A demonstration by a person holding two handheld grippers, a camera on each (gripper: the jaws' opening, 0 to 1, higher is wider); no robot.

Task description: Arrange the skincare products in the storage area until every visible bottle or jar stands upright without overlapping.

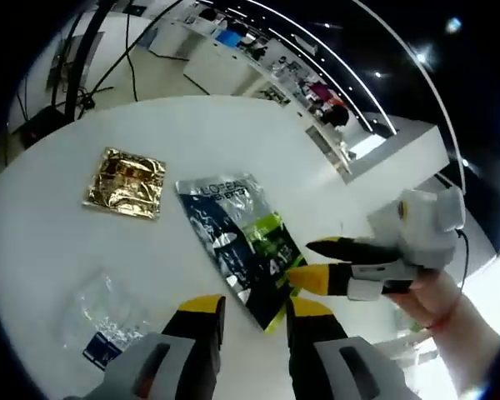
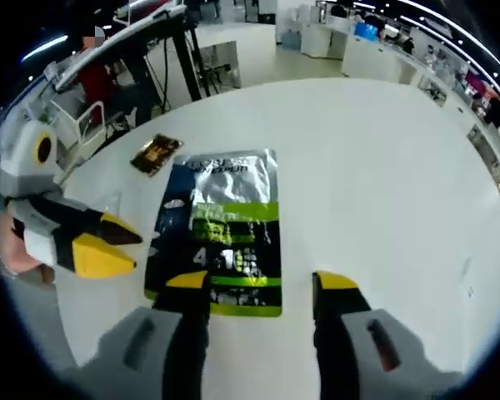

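A flat silver, dark blue and green sachet pack [image 1: 237, 242] lies on the round white table [image 1: 233, 142], lengthwise toward me. A gold foil sachet [image 1: 125, 182] lies to its left, and a clear plastic packet with a blue label [image 1: 104, 321] lies nearer. My left gripper [image 1: 254, 312] is open just above the pack's near corner. My right gripper [image 1: 315, 262] comes in from the right, open, its tips beside the pack's edge. In the right gripper view the pack [image 2: 225, 225] lies ahead, its near edge between the open jaws of my right gripper [image 2: 261, 283]. The left gripper [image 2: 112, 243] and gold sachet [image 2: 157, 154] are at its left.
Bare white tabletop [image 2: 375, 167] spreads right of and beyond the pack. A black stand with cables [image 1: 87, 58] rises past the table's far edge. White desks and shelves [image 1: 233, 50] line the room behind. A hand [image 1: 437, 308] holds the right gripper.
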